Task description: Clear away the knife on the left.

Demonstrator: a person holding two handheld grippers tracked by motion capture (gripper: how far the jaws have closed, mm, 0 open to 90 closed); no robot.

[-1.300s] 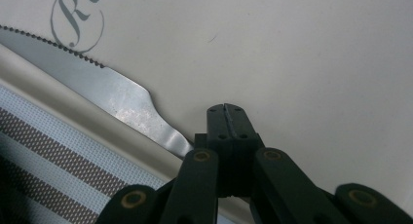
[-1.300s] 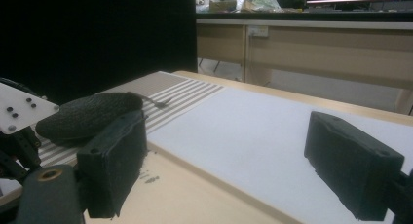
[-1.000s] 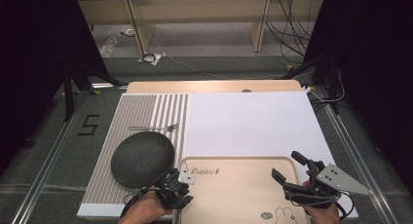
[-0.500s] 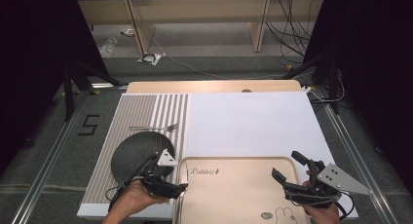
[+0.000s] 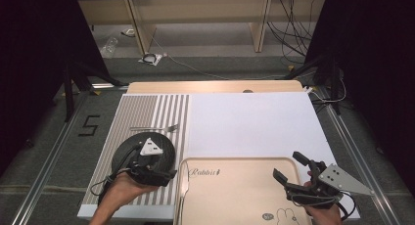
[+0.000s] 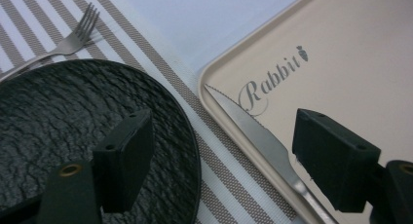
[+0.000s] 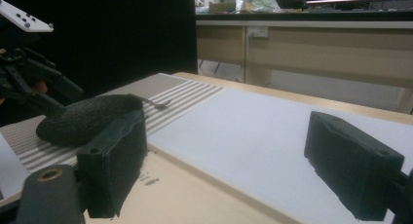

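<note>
Black, rough-textured round plate (image 5: pixel 143 155) lies on the striped placemat (image 5: pixel 147 112), a steel fork (image 5: pixel 152 128) just behind it. Left gripper (image 5: pixel 155 175) hovers above, jaws just opened wide, empty. Steel knife (image 6: pixel 258 136) rests in the beige tray (image 5: pixel 235 191). Right gripper (image 5: pixel 288 170) gapes empty.

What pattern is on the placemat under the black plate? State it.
Grey and white striped woven placemat, clearest in the left gripper view.

"Rabbit" on tray (image 6: pixel 341 48); floor "5" (image 5: pixel 89 125)
</note>
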